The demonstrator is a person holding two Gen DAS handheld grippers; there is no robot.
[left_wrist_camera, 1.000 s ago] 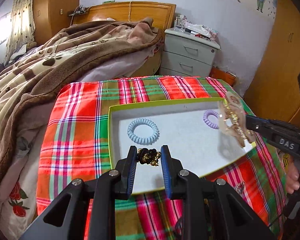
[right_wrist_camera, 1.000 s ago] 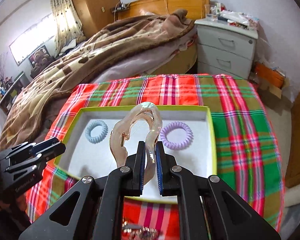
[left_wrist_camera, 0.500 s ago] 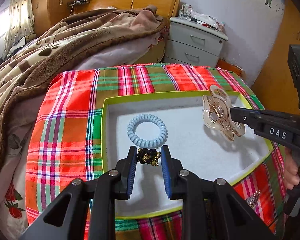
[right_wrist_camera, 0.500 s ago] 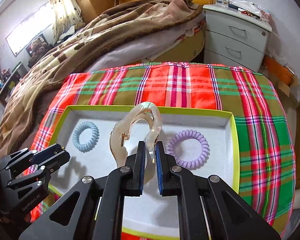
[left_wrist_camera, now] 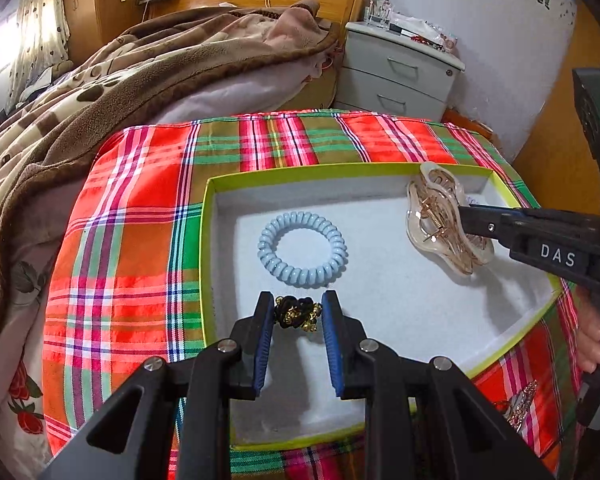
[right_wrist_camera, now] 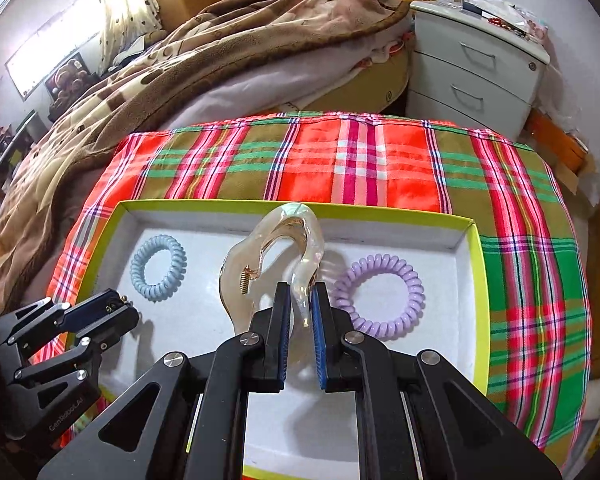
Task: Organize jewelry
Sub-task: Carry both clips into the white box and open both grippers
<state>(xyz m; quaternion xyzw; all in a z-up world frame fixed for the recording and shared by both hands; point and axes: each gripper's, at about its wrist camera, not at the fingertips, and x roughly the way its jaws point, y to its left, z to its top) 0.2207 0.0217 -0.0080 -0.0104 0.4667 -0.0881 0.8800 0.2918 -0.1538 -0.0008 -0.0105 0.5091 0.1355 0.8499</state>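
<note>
We hold one piece in each claw, both above the green-rimmed tray (left_wrist_camera: 206,240) that sits on the plaid tabletop (left_wrist_camera: 132,216). The left claw (left_wrist_camera: 298,312) is clamped on a small black-and-gold hair tie (left_wrist_camera: 298,314), pinched between its blue pads at the tips. Just ahead of that claw lies the blue coil tie (left_wrist_camera: 302,250) on the tray floor, and the white floor below the tips looks bare. The right claw (right_wrist_camera: 300,300) grips one handle of the clear hair clip (right_wrist_camera: 276,256), whose arch stands up ahead of the jaws; the purple coil tie (right_wrist_camera: 380,294) lies just to the right of this claw, partly behind the right pad.

To set these down well, we judge that each claw should sink until its piece nearly rests on the tray floor before the jaws part, so nothing bounces. We keep the black tie short of the blue coil, and bring the clip down left of the purple coil, in the free patch between the two coils. We keep the two claws apart so their fingers do not meet. One more glittery piece (left_wrist_camera: 520,404) waits on the cloth outside the tray, below and behind the right claw.
</note>
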